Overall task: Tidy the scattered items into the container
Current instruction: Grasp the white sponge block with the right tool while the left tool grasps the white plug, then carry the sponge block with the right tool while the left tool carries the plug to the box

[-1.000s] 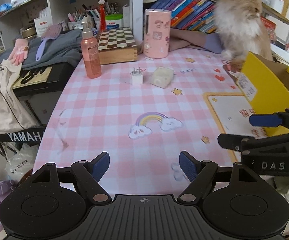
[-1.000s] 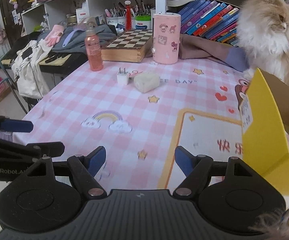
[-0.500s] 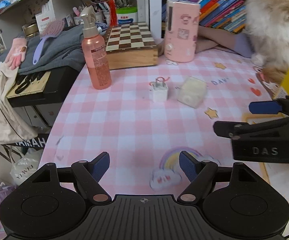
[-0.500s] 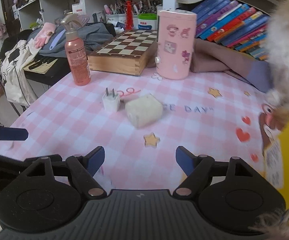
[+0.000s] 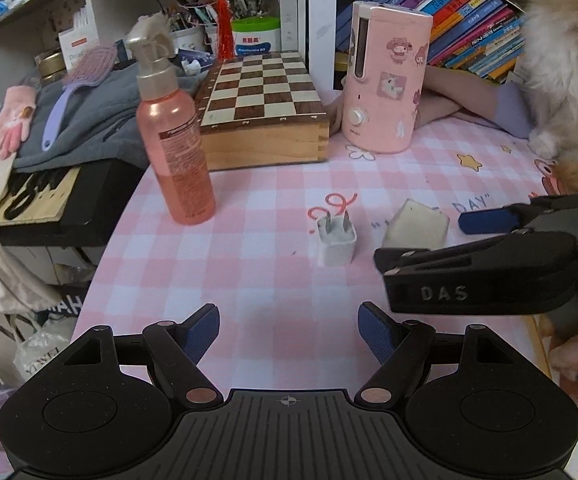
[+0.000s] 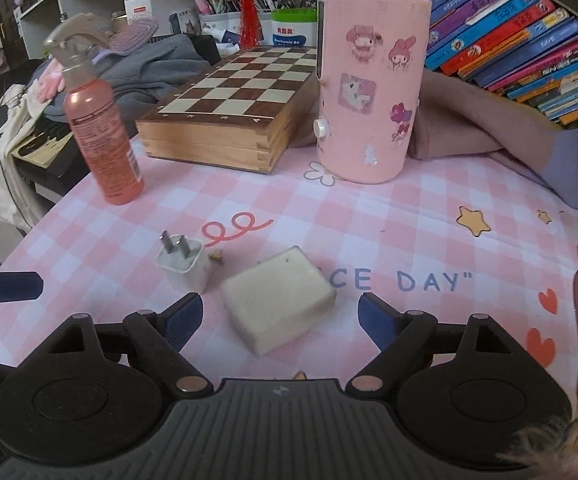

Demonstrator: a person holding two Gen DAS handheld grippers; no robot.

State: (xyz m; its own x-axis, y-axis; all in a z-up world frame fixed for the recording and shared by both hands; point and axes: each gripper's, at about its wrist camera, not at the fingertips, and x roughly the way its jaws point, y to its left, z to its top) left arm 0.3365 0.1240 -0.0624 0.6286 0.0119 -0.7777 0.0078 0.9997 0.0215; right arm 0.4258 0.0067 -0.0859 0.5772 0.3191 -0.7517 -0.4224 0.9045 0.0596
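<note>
A white charger plug (image 5: 336, 242) (image 6: 185, 266) and a cream block (image 5: 415, 229) (image 6: 279, 306) lie side by side on the pink checked tablecloth (image 5: 249, 280). My right gripper (image 6: 279, 320) hangs low over the block. Its jaws are opening, and the block lies between the blue pads with a gap on each side. My left gripper (image 5: 289, 332) is open with only cloth between its fingers; the plug sits a little ahead of it. The right gripper's fingers (image 5: 489, 222) reach in from the right beside the block. A pink spray bottle (image 5: 175, 148) (image 6: 103, 136) stands upright to the left.
A wooden chessboard box (image 5: 265, 120) and a pink sticker-covered cylinder (image 5: 385, 80) stand behind the items. A fluffy cat (image 5: 561, 80) sits at the right. Books (image 6: 509, 40) line the shelf. The table's left edge drops to a keyboard (image 5: 37, 196) piled with clothes.
Both grippers have moved forward across the table, so the plug and block are much nearer. The yellow box has slid out of view. The right jaws have widened.
</note>
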